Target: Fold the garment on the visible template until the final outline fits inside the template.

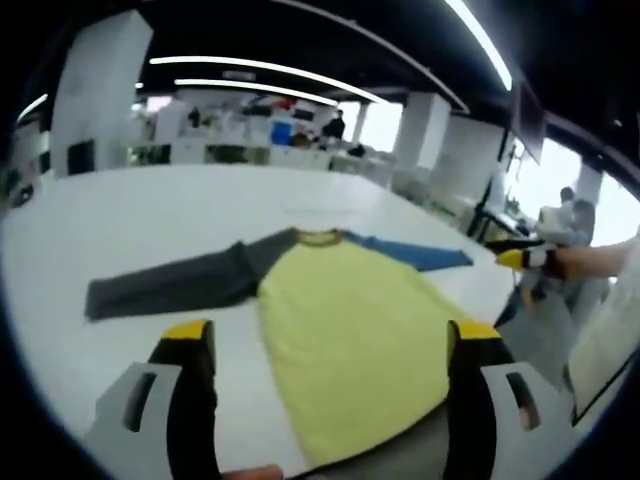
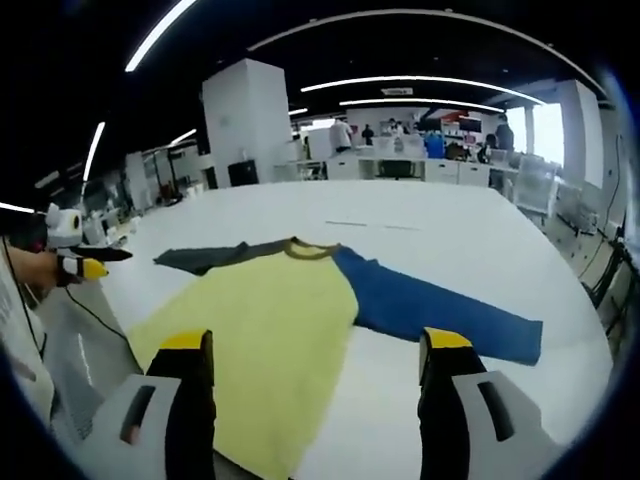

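Note:
A long-sleeved shirt lies flat, face up, on a white table [image 1: 150,215]. Its body is yellow [image 1: 350,330], one sleeve is dark grey [image 1: 165,285] and the other blue [image 1: 420,253]. My left gripper [image 1: 332,335] hovers open over the hem end, its yellow-tipped jaws wide apart on either side of the yellow body. In the right gripper view the yellow body [image 2: 260,320], blue sleeve [image 2: 440,310] and grey sleeve [image 2: 205,257] lie spread out. My right gripper [image 2: 315,342] is open above the body's near edge. Each gripper shows in the other's view: right gripper [image 1: 525,258], left gripper [image 2: 80,267].
The table's far half [image 2: 420,215] is bare white with faint marks [image 2: 360,224]. Its edge [image 2: 590,340] curves close to the blue cuff. Beyond it are white pillars [image 2: 245,120], desks and people at the back [image 1: 335,125]. A cable [image 2: 100,315] hangs by the near edge.

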`<state>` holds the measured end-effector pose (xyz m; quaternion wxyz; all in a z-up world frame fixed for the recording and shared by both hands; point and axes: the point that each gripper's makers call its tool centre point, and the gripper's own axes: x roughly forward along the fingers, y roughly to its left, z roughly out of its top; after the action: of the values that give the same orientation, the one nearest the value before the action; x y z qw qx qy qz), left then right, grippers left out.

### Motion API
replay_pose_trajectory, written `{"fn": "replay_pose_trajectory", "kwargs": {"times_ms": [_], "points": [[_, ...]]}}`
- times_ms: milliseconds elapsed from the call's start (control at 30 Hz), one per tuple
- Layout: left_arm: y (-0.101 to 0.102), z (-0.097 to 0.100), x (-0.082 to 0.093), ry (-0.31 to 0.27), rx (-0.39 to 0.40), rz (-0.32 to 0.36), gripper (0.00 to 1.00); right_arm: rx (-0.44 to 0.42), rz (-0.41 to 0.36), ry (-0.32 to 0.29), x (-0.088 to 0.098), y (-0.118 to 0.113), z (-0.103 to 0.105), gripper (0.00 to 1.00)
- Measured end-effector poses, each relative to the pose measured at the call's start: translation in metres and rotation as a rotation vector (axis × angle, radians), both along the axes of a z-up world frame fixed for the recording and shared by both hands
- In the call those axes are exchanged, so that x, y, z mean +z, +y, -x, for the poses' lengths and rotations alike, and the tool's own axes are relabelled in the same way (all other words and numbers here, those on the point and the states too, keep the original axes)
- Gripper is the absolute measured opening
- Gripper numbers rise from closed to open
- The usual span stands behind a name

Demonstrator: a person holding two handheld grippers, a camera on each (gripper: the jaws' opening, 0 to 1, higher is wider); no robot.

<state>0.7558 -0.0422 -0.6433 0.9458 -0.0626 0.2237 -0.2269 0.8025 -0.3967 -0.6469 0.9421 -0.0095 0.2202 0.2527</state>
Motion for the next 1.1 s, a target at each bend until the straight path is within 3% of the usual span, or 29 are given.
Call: {"fn": "replay_pose_trajectory", "kwargs": {"times_ms": [267,400,667,867,1100], "points": [[-0.009,0.003,0.002,0.0,-0.038,-0.016,0.92,-0.04,0.004,0.022,-0.008,-0.017,-0.014,0.83],[-0.012,0.002,0.004,-0.003,-0.041,-0.009,0.9,-0.097,-0.009,0.05,-0.018,-0.033,-0.022,0.82],[-0.017,0.002,0.013,-0.003,-0.039,0.007,0.93,-0.29,-0.142,0.104,-0.032,-0.076,-0.04,0.85],[-0.024,0.006,0.018,0.01,-0.068,-0.012,0.94,-0.385,-0.157,0.141,-0.05,-0.111,-0.051,0.84],[-0.031,0.012,0.02,0.016,-0.097,-0.022,0.94,-0.435,-0.15,0.164,-0.066,-0.138,-0.065,0.83]]}}
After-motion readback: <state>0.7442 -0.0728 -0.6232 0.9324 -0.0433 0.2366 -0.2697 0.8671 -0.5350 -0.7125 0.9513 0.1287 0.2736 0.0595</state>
